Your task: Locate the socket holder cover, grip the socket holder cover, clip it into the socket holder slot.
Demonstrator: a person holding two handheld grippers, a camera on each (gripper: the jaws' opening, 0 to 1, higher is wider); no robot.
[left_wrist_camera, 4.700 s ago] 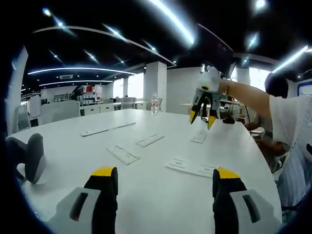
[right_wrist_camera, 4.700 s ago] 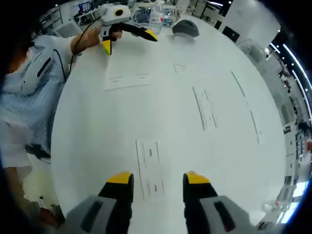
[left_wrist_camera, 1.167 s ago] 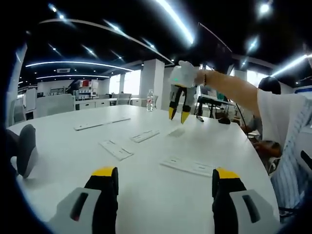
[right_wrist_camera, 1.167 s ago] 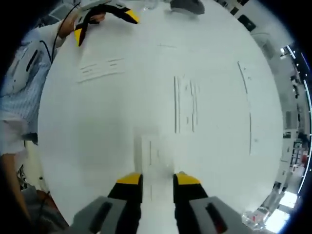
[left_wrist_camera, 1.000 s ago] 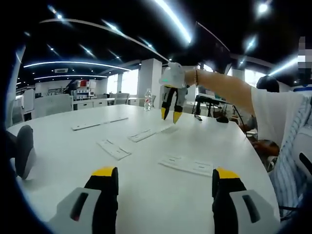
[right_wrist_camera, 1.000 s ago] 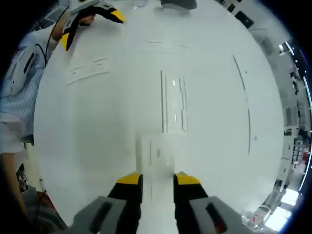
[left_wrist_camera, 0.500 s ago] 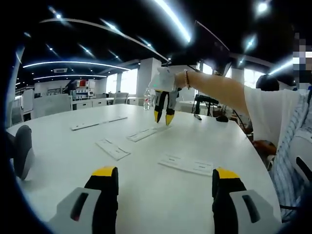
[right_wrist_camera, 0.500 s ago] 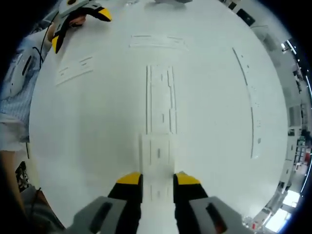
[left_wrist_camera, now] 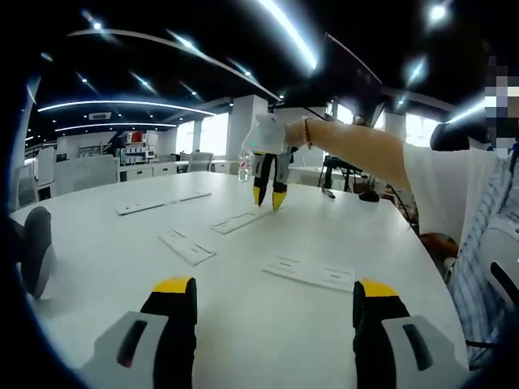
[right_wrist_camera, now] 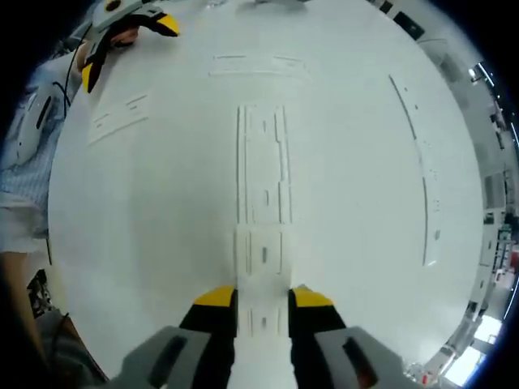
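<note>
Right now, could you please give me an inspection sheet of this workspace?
Surface: round white table, bare between the parts.
Job's things: white socket holder cover clamped in the right gripper, lined up end to end with the long socket holder ahead of it; whether they touch is unclear.
Clutter: more white strips and flat pieces lie about the table; a grey object sits at its edge; a bottle stands at the far side.
Grippers: right shut on the cover; left gripper open, holding nothing, above the table.
Cables: nothing seen.
Surroundings: office with ceiling strip lights, columns and desks.
</note>
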